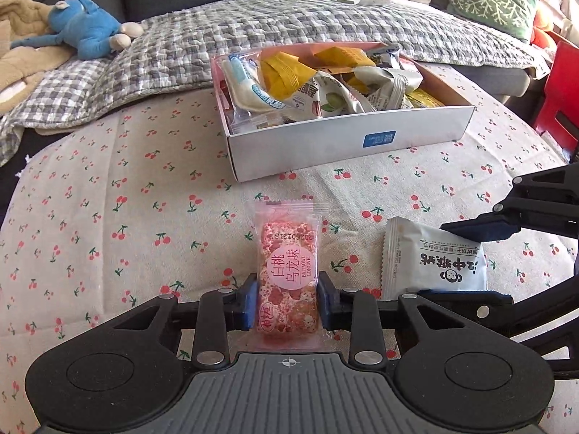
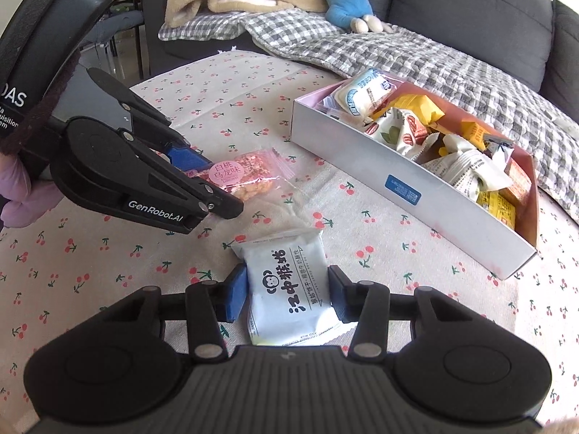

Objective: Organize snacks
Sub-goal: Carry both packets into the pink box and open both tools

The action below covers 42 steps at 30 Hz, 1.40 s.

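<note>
My left hand-held gripper (image 1: 287, 302) is clenched on the pink snack packet (image 1: 287, 271), blue pads pressing both long edges. The packet lies flat on the cherry-print table (image 1: 108, 217), long axis along my fingers, far end toward the snack box (image 1: 347, 137). My right hand-held gripper (image 2: 287, 296) grasps the white biscuit packet (image 2: 289, 285) the same way, long axis along its fingers. The two packets lie near each other, apart; the box stands beyond both, full of wrapped snacks.

Pink snack packet (image 2: 243, 177) half hidden behind left tongs (image 2: 202, 177)
</note>
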Tool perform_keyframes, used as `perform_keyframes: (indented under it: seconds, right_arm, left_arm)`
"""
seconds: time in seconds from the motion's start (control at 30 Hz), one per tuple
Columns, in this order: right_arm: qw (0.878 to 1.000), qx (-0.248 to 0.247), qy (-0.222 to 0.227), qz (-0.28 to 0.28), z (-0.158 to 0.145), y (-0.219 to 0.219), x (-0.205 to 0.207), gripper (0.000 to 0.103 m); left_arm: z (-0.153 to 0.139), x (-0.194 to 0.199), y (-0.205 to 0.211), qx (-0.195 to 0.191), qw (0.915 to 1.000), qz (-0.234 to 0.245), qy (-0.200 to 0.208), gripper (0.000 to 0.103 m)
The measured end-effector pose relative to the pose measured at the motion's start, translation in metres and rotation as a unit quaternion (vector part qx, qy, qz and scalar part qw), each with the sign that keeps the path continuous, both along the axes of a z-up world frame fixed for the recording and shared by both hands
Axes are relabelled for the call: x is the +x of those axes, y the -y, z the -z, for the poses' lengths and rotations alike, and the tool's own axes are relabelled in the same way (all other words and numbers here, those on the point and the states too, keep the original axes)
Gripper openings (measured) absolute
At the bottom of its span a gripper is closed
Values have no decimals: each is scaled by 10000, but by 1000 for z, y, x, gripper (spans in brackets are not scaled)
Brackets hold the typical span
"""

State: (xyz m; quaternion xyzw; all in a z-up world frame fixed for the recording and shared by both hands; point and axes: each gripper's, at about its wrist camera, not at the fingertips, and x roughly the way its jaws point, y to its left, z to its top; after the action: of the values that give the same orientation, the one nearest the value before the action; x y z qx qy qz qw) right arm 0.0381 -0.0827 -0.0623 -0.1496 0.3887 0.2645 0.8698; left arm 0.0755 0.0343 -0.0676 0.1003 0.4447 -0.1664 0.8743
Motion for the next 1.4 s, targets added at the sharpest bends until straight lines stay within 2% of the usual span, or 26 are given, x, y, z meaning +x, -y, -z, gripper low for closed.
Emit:
perform_keyframes:
  seconds: [0.27, 0.5, 0.63, 0.8, 1.07, 1.2, 1.4]
  right_arm:
    - [9988, 23, -22, 484, -5, 14, -2, 43]
    - [9962, 250, 134, 820, -19, 31, 7, 43]
    - [9931, 431, 367, 1026, -34, 43, 16, 43]
    - [9865, 630, 632, 1376, -47, 60, 34, 43]
    - [9677, 1184, 609, 2140, -41, 94, 68, 43]
    - [9691, 1004, 547, 2188, -29, 94, 81, 43]
    - [9696, 1067, 581, 2126, -24, 95, 92, 43]
  left_arm:
    - [-14, 0, 7, -138, 9997, 55, 182, 30]
    - [-35, 6, 15, -355, 9983, 71, 457, 30]
    - [-45, 7, 25, -198, 9966, 196, 770, 30]
    - [-49, 16, 38, -11, 9956, 247, 909, 30]
    - [-55, 58, 63, -86, 9956, 103, 927, 30]
    - [-56, 83, 74, -76, 9959, 28, 903, 30]
    - [-54, 117, 90, -52, 9967, -29, 809, 30]
